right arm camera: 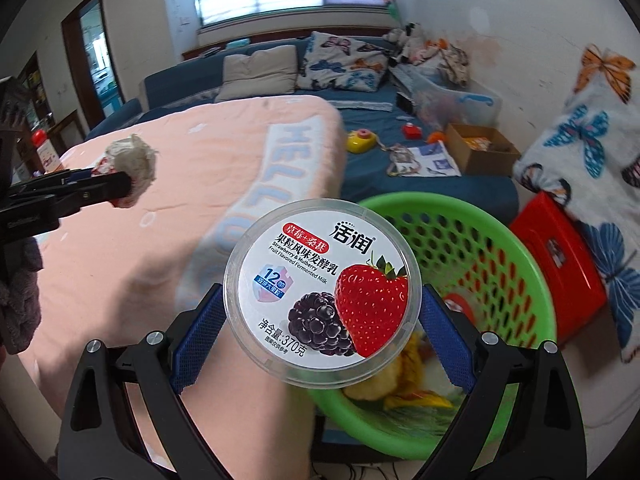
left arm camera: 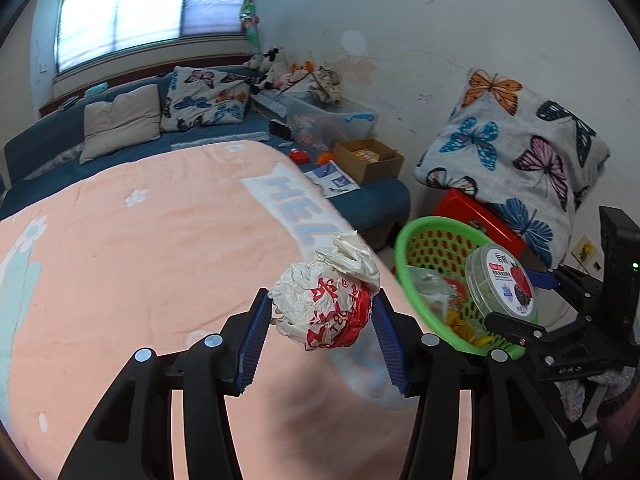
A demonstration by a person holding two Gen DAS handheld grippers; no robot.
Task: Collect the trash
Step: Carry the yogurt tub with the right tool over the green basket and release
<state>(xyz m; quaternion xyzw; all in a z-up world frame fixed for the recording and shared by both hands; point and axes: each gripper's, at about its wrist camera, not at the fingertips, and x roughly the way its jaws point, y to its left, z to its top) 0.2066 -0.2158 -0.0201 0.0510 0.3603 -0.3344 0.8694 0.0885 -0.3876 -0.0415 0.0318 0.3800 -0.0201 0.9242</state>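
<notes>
My left gripper point(left arm camera: 322, 312) is shut on a crumpled white and red paper wrapper point(left arm camera: 328, 300) and holds it above the pink blanket; the wrapper also shows in the right wrist view point(right arm camera: 132, 168). My right gripper point(right arm camera: 322, 312) is shut on a round clear yogurt cup with a strawberry lid point(right arm camera: 324, 292), held over the near rim of a green plastic basket point(right arm camera: 516, 248). In the left wrist view the cup point(left arm camera: 502, 284) sits at the basket point(left arm camera: 424, 248), right of the wrapper. The basket holds yellow and red scraps.
The pink blanket point(left arm camera: 140, 272) covers the bed. A blue sofa point(left arm camera: 48, 140) with cushions runs along the back. A cardboard box point(left arm camera: 368, 160), a clear bin point(left arm camera: 340, 116) and toys lie on it. A red stool point(right arm camera: 556, 256) and a butterfly pillow point(left arm camera: 520, 152) stand right of the basket.
</notes>
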